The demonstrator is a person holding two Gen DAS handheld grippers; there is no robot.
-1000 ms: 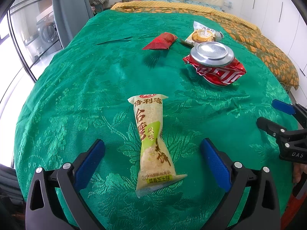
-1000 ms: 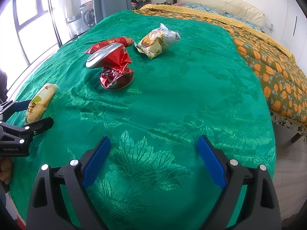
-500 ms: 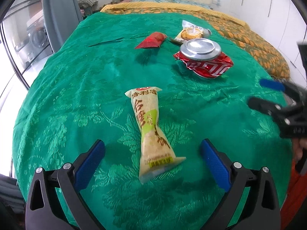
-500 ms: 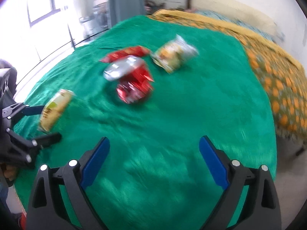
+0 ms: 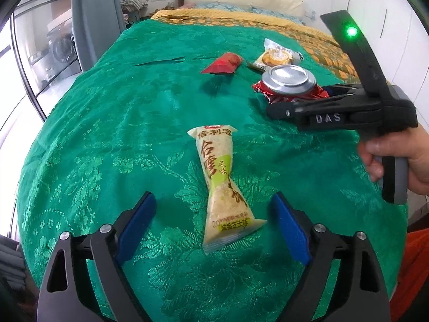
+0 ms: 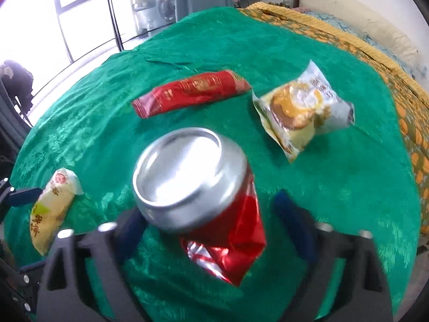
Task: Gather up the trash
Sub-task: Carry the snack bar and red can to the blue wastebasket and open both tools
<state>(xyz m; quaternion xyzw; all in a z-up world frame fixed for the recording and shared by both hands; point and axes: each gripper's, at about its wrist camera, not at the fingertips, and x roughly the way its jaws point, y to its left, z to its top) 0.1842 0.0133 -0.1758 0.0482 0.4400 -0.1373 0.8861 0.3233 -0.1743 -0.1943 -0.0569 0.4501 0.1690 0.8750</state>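
A long yellow-green snack packet (image 5: 222, 182) lies on the green cloth (image 5: 107, 134). My left gripper (image 5: 214, 225) straddles its near end, and the jaws are closing with gaps still on both sides of the packet. A crushed red can (image 6: 203, 196) with a silver top sits between the jaws of my right gripper (image 6: 211, 228). Those jaws are closing, and green cloth still shows between the can and the right pad (image 6: 292, 222). In the left wrist view, a hand (image 5: 396, 150) holds the right gripper (image 5: 308, 102) at the can (image 5: 288, 79).
A red wrapper (image 6: 191, 92) and a clear cake packet (image 6: 300, 110) lie beyond the can. An orange-patterned bedspread (image 6: 388, 80) runs along the right. The cloth drops off at the left towards a window (image 6: 80, 13) and a grey curtain (image 5: 93, 21).
The right gripper swept left across the cloth to the can, and its jaws have narrowed around it. The left gripper stayed over the packet, its jaws slightly narrower.
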